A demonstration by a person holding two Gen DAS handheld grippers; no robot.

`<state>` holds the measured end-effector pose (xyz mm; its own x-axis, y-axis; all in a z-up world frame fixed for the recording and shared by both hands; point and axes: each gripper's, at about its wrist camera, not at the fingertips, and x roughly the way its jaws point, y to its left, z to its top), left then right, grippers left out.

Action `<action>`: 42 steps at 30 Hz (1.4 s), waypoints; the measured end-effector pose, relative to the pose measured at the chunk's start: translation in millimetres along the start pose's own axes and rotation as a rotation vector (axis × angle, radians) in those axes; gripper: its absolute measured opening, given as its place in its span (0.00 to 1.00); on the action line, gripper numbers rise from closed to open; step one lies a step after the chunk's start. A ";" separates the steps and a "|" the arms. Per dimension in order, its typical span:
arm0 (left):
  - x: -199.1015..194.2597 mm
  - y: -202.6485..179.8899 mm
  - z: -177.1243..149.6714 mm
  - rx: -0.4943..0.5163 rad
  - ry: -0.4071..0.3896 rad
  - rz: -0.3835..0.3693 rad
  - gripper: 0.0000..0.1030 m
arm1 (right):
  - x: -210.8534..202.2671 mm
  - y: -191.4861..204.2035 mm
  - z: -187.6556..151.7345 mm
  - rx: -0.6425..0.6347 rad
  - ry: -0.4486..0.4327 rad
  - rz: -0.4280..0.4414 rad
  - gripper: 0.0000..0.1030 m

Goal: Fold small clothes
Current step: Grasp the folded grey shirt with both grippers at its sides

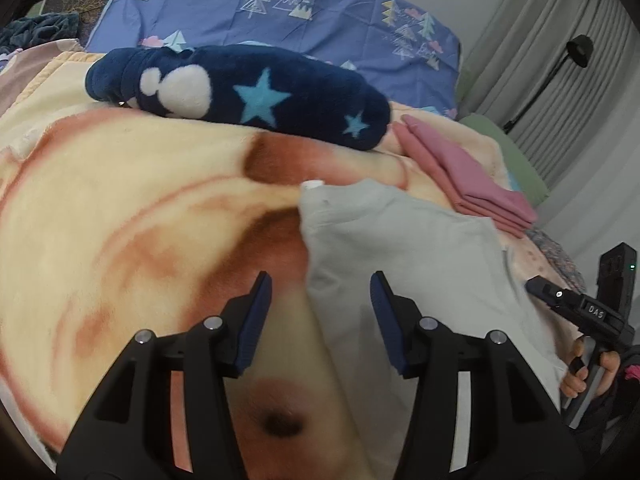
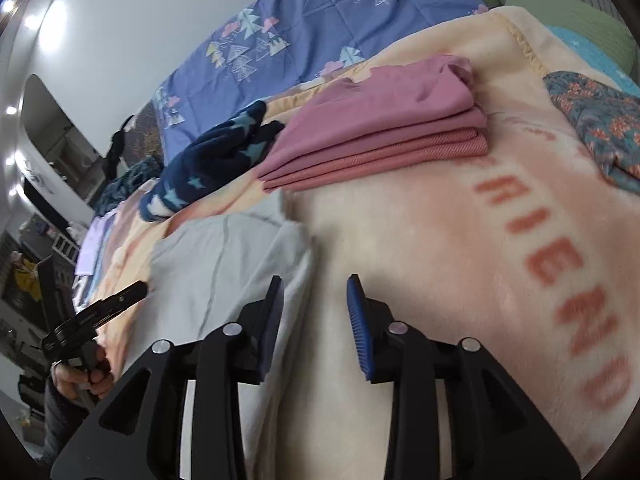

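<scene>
While floral cloth (image 2: 600,128) shows right-side only, lamp (image 1: 576,52) shows left-side.

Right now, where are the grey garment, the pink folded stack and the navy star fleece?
grey garment (image 1: 400,248): left wrist view, middle of its flat panel.
pink folded stack (image 2: 380,120): right wrist view, top layer.
navy star fleece (image 1: 280,100): left wrist view, beside the big blue star.
</scene>
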<state>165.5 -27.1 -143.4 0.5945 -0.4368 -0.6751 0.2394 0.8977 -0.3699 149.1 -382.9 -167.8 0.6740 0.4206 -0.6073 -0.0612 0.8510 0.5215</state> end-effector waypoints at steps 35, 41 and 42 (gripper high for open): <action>44.8 -31.9 -18.8 0.108 0.144 -0.096 0.71 | 62.3 24.8 10.0 -0.096 0.260 0.190 0.61; 40.4 -34.9 -20.2 0.116 0.143 -0.093 0.71 | 55.9 27.6 9.5 -0.112 0.252 0.197 0.55; 37.2 -35.7 -21.9 0.118 0.144 -0.095 0.70 | 52.1 27.3 8.2 -0.114 0.253 0.197 0.54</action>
<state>162.3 -76.7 -169.3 0.4515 -0.5160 -0.7280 0.3824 0.8490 -0.3646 188.6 -340.3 -180.3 0.4380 0.6333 -0.6380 -0.2639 0.7691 0.5821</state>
